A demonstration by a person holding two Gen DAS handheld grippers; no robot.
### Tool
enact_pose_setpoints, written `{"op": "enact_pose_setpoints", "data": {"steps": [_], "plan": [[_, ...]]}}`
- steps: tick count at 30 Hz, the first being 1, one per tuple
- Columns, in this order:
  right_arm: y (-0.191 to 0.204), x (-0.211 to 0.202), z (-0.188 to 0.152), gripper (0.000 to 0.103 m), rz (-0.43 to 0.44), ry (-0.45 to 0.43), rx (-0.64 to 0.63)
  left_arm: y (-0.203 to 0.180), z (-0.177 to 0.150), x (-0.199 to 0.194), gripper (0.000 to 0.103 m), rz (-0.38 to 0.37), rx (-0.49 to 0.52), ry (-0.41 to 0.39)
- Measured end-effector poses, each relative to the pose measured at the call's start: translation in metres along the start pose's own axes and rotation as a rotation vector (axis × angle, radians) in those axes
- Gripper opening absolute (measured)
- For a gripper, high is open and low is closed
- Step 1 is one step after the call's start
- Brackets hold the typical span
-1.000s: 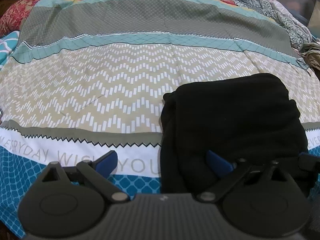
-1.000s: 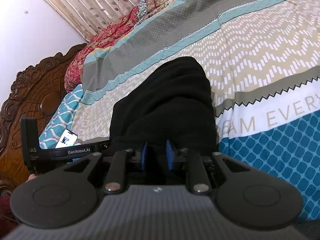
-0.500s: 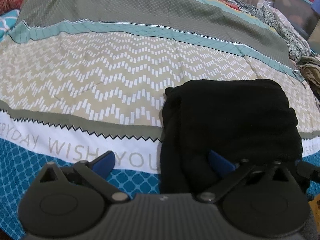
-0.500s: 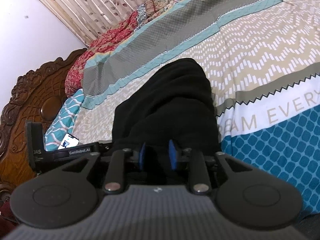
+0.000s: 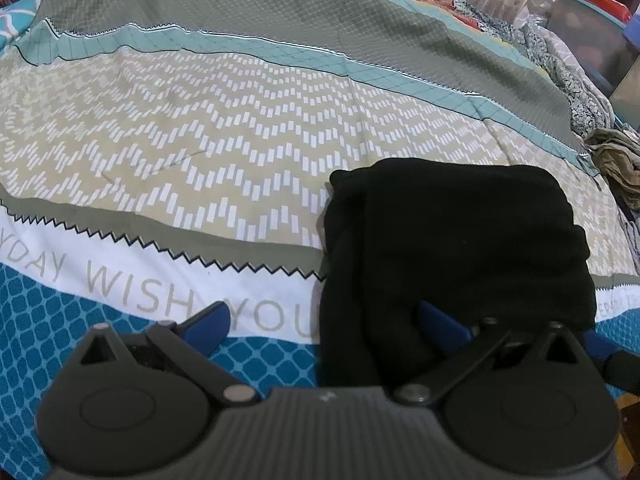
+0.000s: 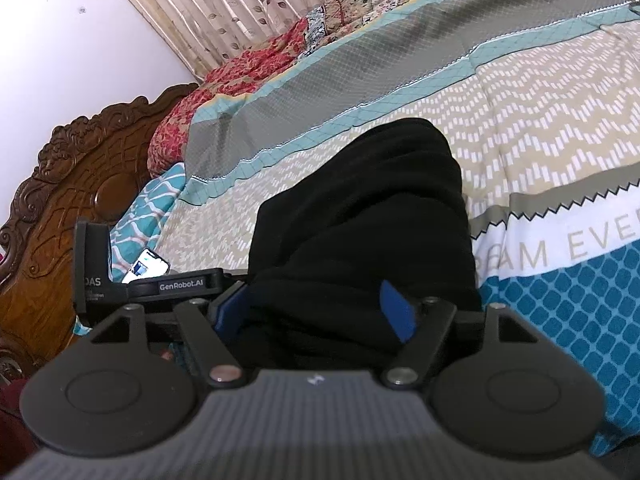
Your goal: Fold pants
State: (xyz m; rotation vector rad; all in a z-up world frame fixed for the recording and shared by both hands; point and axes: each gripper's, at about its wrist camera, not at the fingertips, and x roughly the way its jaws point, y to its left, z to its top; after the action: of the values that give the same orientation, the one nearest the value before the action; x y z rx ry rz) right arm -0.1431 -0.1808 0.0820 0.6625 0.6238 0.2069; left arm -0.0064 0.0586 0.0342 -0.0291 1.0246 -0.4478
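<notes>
The black pants (image 5: 460,240) lie folded in a thick bundle on the patterned bedspread (image 5: 200,140). My left gripper (image 5: 324,324) is open, its blue fingers spread wide at the bundle's near left corner, one finger over the bedspread and one over the black cloth. In the right wrist view the pants (image 6: 360,232) fill the middle, and my right gripper (image 6: 316,308) is open with its blue fingers on either side of the near end of the bundle. The left gripper's body (image 6: 160,284) shows just left of the pants there.
A carved wooden headboard (image 6: 60,208) and a teal pillow (image 6: 148,212) with a phone (image 6: 146,266) lie at one end of the bed. Crumpled clothes (image 5: 616,168) and a floral quilt (image 5: 560,52) sit at the far right. A red floral quilt (image 6: 240,76) lines the far side.
My right gripper has opened from nearly shut and let go of the pants' near end. The left gripper stayed open and its view swung slightly to the right.
</notes>
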Motion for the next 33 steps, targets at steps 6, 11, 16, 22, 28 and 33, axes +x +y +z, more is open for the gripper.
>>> {"op": "enact_pose_setpoints", "data": {"steps": [6, 11, 16, 22, 28, 33], "plan": [[0.0027, 0.0019, -0.0020, 0.079, 0.014, -0.007, 0.019, 0.0003, -0.0016, -0.0007, 0.103, -0.005, 0.000, -0.003], [0.0013, 0.0038, -0.0024, 0.095, 0.079, -0.009, 0.040, 0.0010, -0.0022, -0.0005, 0.103, -0.012, -0.001, 0.000], [0.0024, 0.0033, -0.0017, 0.095, 0.079, -0.010, 0.033, 0.0010, -0.0026, -0.0002, 0.103, -0.011, -0.006, 0.001], [-0.0019, 0.0015, -0.0013, 0.095, 0.091, -0.010, 0.041, 0.0003, -0.0022, -0.0002, 0.103, -0.007, -0.011, 0.007], [-0.0045, 0.0007, -0.0020, 0.095, 0.104, -0.013, 0.049, -0.0009, -0.0032, -0.0012, 0.103, 0.002, -0.017, 0.000], [-0.0060, -0.0002, -0.0021, 0.095, 0.114, -0.019, 0.053, -0.0011, -0.0038, -0.0021, 0.103, 0.011, -0.028, -0.001]]}}
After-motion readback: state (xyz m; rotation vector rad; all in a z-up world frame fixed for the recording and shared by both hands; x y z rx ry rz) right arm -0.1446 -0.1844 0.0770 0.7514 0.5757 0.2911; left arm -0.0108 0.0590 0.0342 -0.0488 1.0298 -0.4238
